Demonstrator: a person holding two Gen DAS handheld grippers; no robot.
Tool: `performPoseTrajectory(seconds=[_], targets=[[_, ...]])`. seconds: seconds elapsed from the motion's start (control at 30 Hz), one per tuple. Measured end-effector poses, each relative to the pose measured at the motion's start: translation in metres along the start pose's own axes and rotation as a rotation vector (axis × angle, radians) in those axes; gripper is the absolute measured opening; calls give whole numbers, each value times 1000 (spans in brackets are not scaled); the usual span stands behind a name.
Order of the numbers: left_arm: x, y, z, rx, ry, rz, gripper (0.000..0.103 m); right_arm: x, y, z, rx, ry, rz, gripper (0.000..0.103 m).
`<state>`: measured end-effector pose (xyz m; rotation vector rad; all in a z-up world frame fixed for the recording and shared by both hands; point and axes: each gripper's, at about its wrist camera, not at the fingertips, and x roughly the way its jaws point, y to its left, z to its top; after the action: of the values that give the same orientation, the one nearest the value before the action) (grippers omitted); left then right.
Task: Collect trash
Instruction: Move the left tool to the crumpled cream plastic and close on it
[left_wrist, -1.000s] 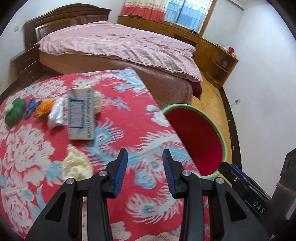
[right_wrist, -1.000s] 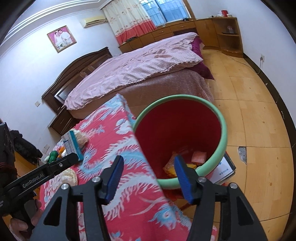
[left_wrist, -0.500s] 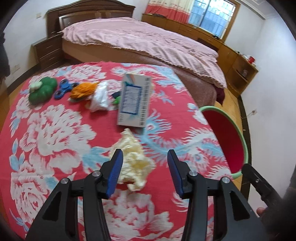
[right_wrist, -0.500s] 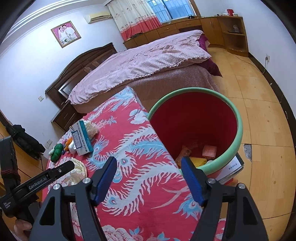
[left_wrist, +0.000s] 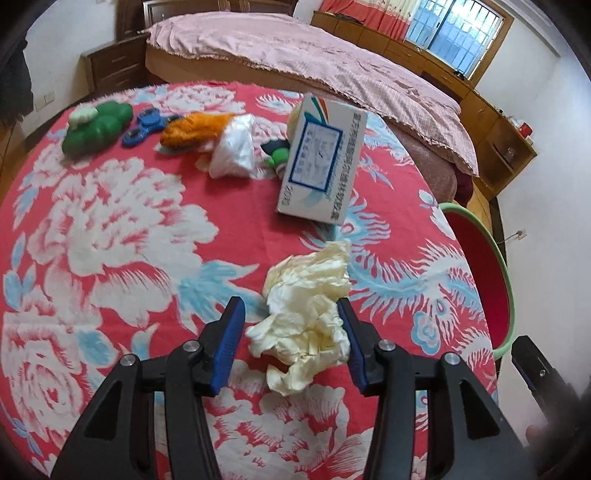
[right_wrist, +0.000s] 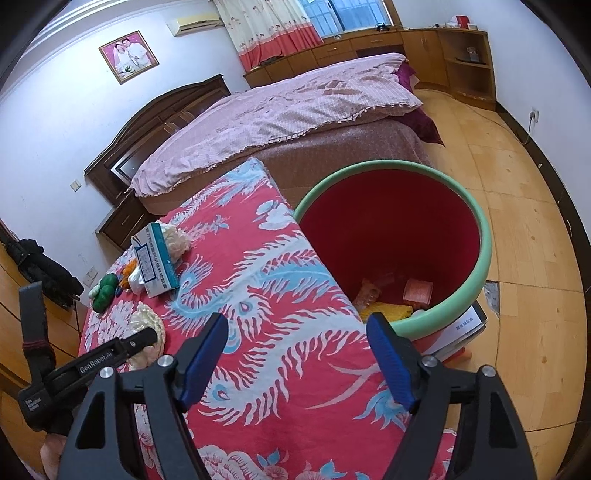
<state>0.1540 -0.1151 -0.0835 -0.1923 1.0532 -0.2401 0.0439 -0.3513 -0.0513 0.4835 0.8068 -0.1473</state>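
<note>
Left gripper (left_wrist: 291, 332) moved down over crumpled cream paper (left_wrist: 306, 317) on floral tablecloth (left_wrist: 110, 229); jaws apart, straddling paper, right pad touching. Right gripper (right_wrist: 295, 354) opening, empty, beside red bin (right_wrist: 476, 273).

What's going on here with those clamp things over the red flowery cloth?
A person holding a gripper in each hand is clearing trash off the table. The left gripper sits open around a crumpled yellowish paper wad, not yet squeezing it. The right gripper hangs empty, its jaws opening, over the table edge by the red bin, which already holds a few scraps. A white box and small bits lie farther back.
</note>
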Motion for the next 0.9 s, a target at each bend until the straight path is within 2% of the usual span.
performPoseTrajectory(seconds=[0.37,0.43,0.47,0.67,0.9], targets=[[2,-10,-5,48,-24,-4,50,2,-3,0,9,3,-11,80],[3,-12,-5,54,-25,-17,45,3,-3,0,12,4,-10,80],[3,-12,-5,56,-25,-25,39,3,-3,0,11,5,-9,79],[0,-11,-6,61,-40,-52,31,2,-2,-1,10,7,-8,80],[-17,-4,-3,53,-67,-76,30,0,7,0,-11,5,0,80]])
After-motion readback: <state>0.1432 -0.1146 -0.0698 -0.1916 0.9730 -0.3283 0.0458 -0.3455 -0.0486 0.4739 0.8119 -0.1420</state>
